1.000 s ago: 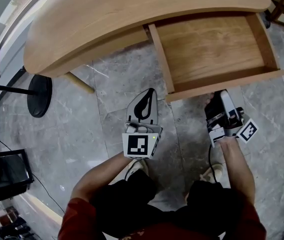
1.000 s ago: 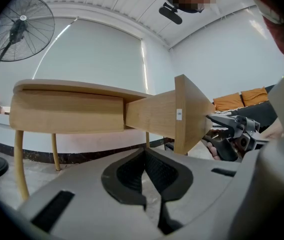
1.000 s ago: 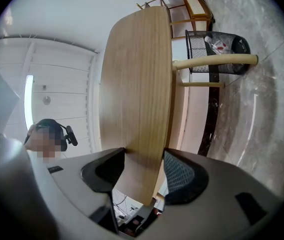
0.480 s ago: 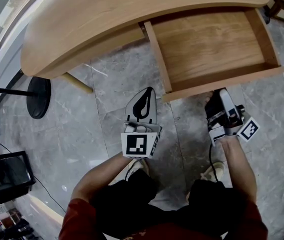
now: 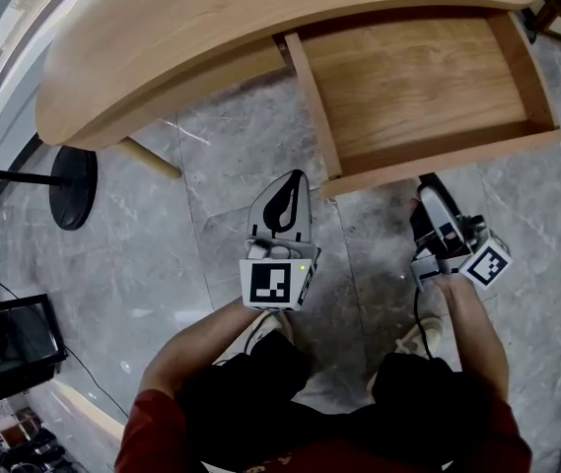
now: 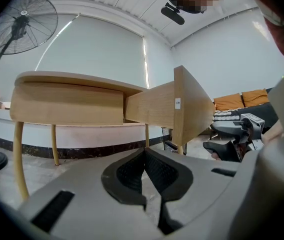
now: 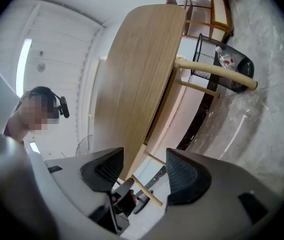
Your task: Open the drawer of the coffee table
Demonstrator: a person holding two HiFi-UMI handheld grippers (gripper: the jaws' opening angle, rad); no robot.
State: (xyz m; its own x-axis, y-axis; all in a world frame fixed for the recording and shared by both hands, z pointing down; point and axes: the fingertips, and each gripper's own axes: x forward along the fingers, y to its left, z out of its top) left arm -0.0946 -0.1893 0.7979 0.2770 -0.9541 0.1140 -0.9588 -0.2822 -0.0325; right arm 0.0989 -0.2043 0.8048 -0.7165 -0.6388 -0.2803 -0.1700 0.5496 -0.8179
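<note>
Grey marbled floor tiles (image 5: 162, 225) fill the head view, seen steeply from above, with a person's knees and forearms at the bottom edge.

The left gripper (image 5: 290, 183) hovers over bare floor, its jaws pressed together with nothing between them. It sits near the drawer's left front corner but does not touch it.

The right gripper (image 5: 430, 190) is turned on its side just below the drawer front (image 5: 448, 158). Its jaws stand apart and hold nothing, with a small gap between them and the wood.

The drawer (image 5: 418, 77) is slid well out from under the coffee table (image 5: 211, 37), a pale wooden table with a curved top on slim legs. The drawer's wooden bottom is bare.

Further out, a black round fan base (image 5: 71, 187) rests on the floor to the left of the table. The right gripper view shows a black wire bin (image 7: 221, 64) beyond the table.

Judging from how far the drawer is out, the opening step looks done or nearly done, and the right gripper appears to be in its letting-go phase. If more travel is wanted, that gripper would need to close on the front edge and pull straight toward the person. Otherwise, both grippers only need to draw clear.
</note>
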